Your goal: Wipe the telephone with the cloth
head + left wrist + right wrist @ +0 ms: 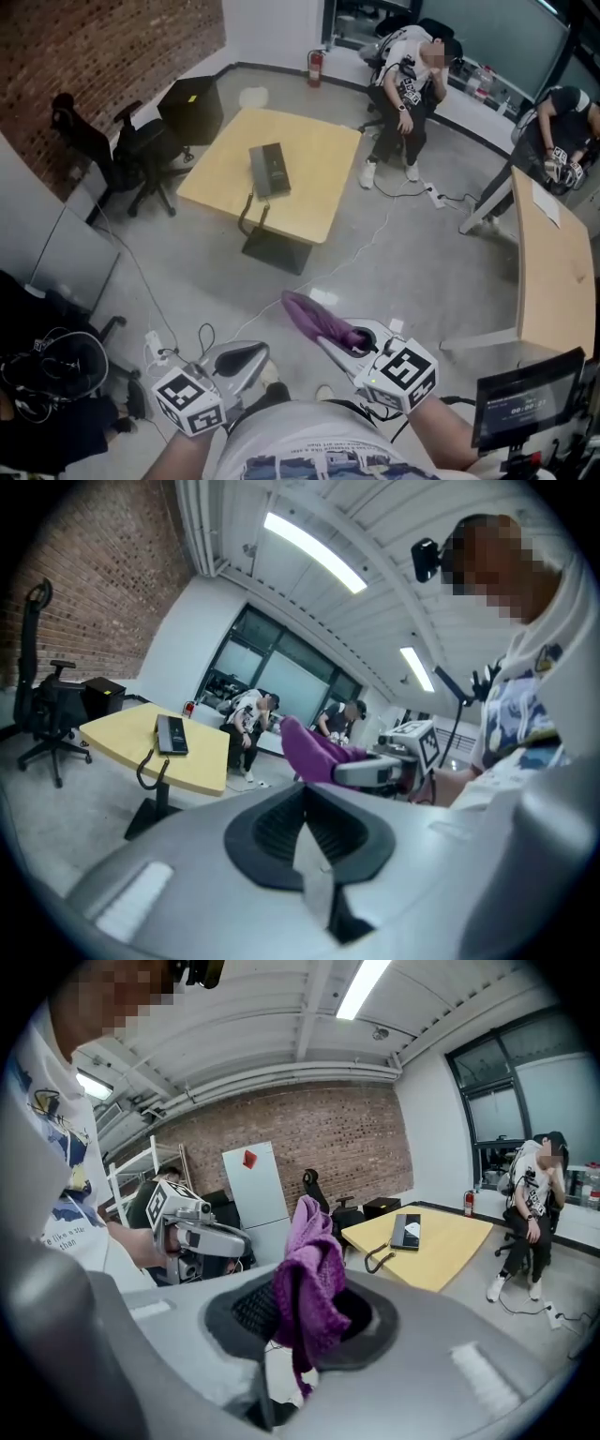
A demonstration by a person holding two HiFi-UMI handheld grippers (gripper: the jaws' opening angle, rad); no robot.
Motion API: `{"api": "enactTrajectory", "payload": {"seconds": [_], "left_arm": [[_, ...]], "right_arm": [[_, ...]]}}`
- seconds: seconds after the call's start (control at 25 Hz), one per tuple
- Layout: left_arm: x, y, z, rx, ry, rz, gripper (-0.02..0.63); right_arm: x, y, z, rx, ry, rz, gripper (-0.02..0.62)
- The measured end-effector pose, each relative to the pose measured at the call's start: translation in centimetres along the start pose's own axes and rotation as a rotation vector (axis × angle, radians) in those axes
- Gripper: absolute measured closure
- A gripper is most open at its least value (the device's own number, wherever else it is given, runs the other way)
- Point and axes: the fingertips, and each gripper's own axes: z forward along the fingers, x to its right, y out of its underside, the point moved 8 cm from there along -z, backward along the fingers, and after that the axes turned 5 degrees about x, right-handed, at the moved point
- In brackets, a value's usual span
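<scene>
A dark telephone (269,170) lies on the yellow table (309,155) well ahead of me, its cord hanging over the near edge. The phone (172,734) also shows far off in the left gripper view and in the right gripper view (406,1231). My right gripper (330,343) is shut on a purple cloth (314,321), which sticks up out of its jaws (309,1288). At the lower left my left gripper (261,354) is shut with nothing in it. Both grippers are held close to my body, far short of the table.
Black office chairs (141,155) and a black box (192,108) stand left of the table. A person (408,84) sits beyond it. A second wooden table (548,272) and a monitor (530,398) are at the right. A white cable (366,244) runs across the grey floor.
</scene>
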Motion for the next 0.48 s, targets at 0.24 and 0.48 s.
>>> {"api": "enactTrajectory", "payload": {"seconds": [0.24, 0.48], "left_arm": [[5.5, 1.9, 1.3, 0.032, -0.027, 0.011, 0.601], [9.6, 2.9, 0.6, 0.046, -0.073, 0.006, 0.601]], "right_arm": [[-0.4, 2.1, -5.8, 0.025, -0.008, -0.021, 0.511], [-1.6, 2.7, -9.2, 0.023, -0.042, -0.035, 0.511]]}}
